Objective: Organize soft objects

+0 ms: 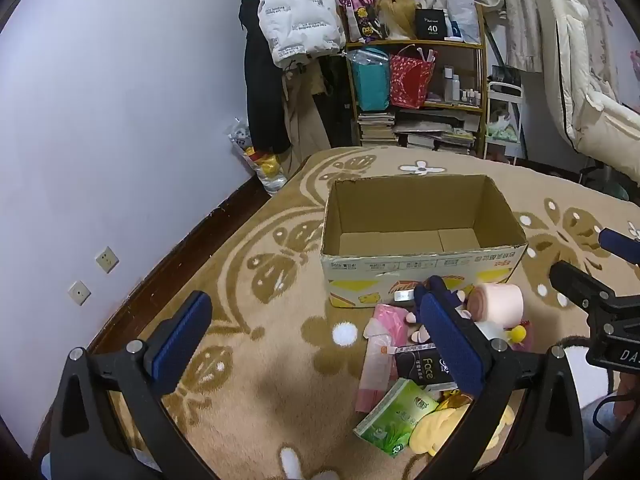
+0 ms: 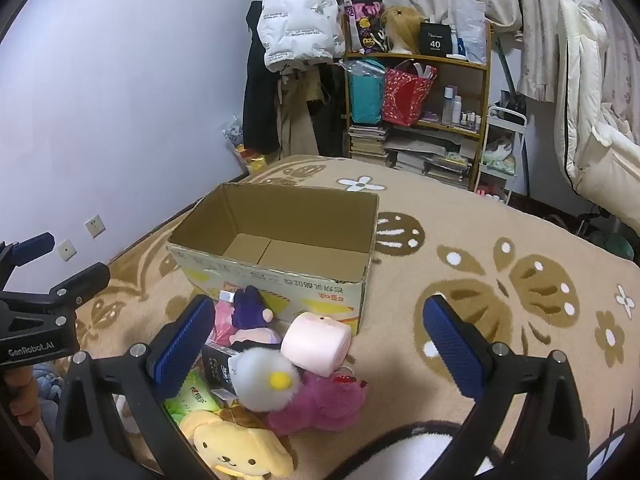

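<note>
The patterned rug carries an empty cardboard box, and my soft things are heaped against its near wall. The pink plush and yellow dog plush look light and squashy, so I would pinch each through its fat middle. The pink roll should give too. My left tool and right tool both hang wide open, holding nothing.
</note>
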`<state>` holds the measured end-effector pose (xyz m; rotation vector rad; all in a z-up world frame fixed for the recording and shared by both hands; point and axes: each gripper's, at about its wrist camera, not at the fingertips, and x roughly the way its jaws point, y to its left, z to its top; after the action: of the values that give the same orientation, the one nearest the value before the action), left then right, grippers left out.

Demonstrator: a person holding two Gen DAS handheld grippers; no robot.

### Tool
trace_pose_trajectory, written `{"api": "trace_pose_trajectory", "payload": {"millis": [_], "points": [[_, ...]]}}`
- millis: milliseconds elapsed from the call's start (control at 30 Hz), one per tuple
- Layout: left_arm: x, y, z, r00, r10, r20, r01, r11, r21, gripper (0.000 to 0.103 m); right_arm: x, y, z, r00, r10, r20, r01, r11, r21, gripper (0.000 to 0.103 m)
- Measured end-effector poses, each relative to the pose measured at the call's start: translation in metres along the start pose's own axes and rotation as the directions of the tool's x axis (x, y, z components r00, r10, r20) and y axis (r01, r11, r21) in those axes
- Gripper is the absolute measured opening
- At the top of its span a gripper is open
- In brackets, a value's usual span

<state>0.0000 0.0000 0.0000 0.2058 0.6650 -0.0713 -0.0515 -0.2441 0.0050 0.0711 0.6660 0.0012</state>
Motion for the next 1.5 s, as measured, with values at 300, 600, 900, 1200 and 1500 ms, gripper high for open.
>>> {"api": "trace_pose_trajectory", "payload": {"millis": [300, 600, 900, 1200, 1500], "points": [[-0.0014, -0.0003, -0.0016, 1.0, -0.009, -0.018, 0.009, 1.0, 0.013, 0.103, 0.0, 0.0007, 0.0001, 1.0, -0.003, -0.002, 0.003, 1.0, -0.005, 0.103], [-0.0005, -0.0024, -0.0021, 1.0, -0.02, -0.016, 0.02, 1.0, 0.013, 0.103, 0.0006, 0.0013, 0.0001, 1.0, 0.002, -0.004, -0.002, 1.0, -0.003, 0.103], [-0.0006, -0.0043, -0.0044, 0.999, -0.029, -0.015, 0.029, 1.0, 0.009, 0.103, 0.0014, 0.002, -0.0002, 1.0, 0.004, -0.006, -0.004, 1.0, -0.001, 0.103], [0.0004, -0.0046, -0.0049, 0.999, -0.029, -0.018, 0.029, 0.999, 0.018, 0.103, 0.0019, 0.0018, -0.0004, 1.0, 0.0, -0.006, 0.0, 1.0, -0.005, 0.103], [0.0023, -0.0034, -0.0054, 0.999, -0.034, -0.029, 0.034, 0.999, 0.017, 0.103, 0.0022, 0.0022, -0.0006, 1.0, 0.001, -0.007, -0.001, 1.0, -0.007, 0.103]]}}
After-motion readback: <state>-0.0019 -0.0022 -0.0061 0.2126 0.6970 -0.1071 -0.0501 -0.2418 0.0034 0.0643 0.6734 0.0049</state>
